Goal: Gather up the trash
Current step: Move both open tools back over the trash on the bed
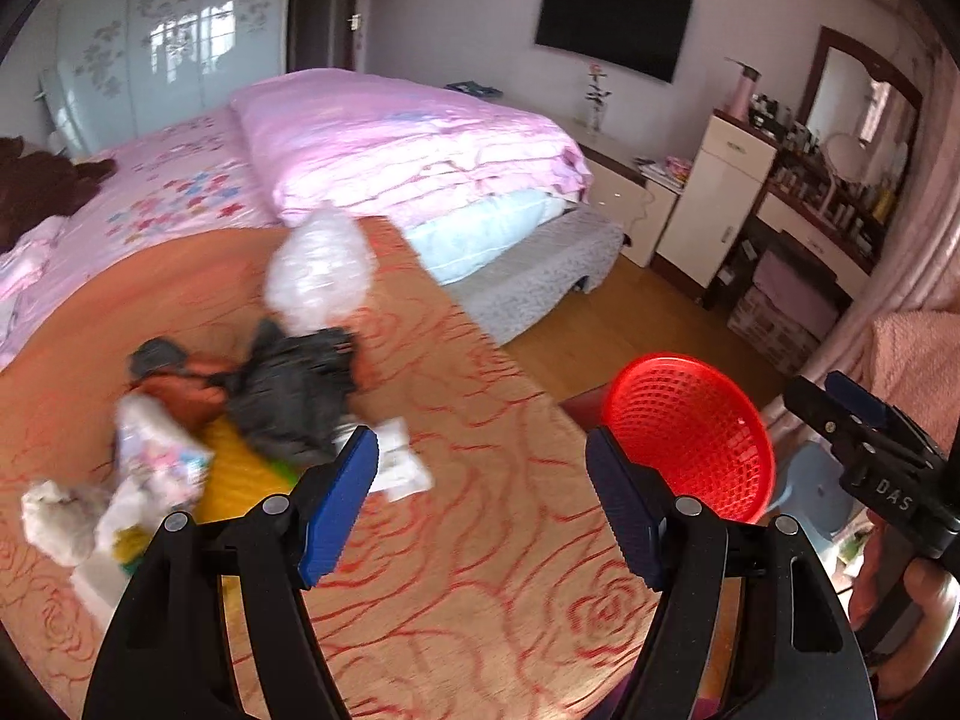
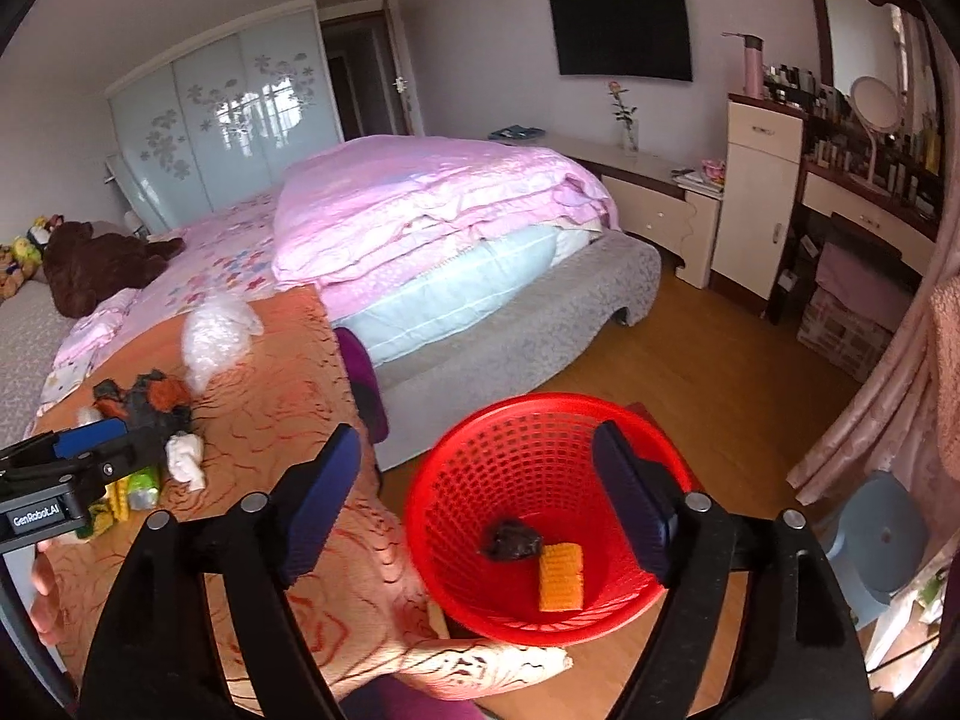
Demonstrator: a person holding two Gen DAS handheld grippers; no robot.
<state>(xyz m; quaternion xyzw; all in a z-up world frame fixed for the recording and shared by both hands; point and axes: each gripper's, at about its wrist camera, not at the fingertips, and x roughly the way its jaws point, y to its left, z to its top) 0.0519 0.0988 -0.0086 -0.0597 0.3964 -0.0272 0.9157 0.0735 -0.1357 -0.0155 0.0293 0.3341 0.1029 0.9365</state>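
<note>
Both grippers, left [image 1: 483, 501] and right [image 2: 477, 501], open and empty; light, crushable bubble wrap [image 1: 318, 273]: pinch at a raised fold.

The table cloth [image 2: 288, 360] is orange with red rose outlines. The mesh basket [image 2: 480, 456] is bright red, holding a dark crumpled wad [image 2: 510, 542] and an orange ridged piece [image 2: 561, 577]. The bed quilt [image 2: 432, 204] is pink; each tool's pads [image 1: 339, 504] are blue.
</note>
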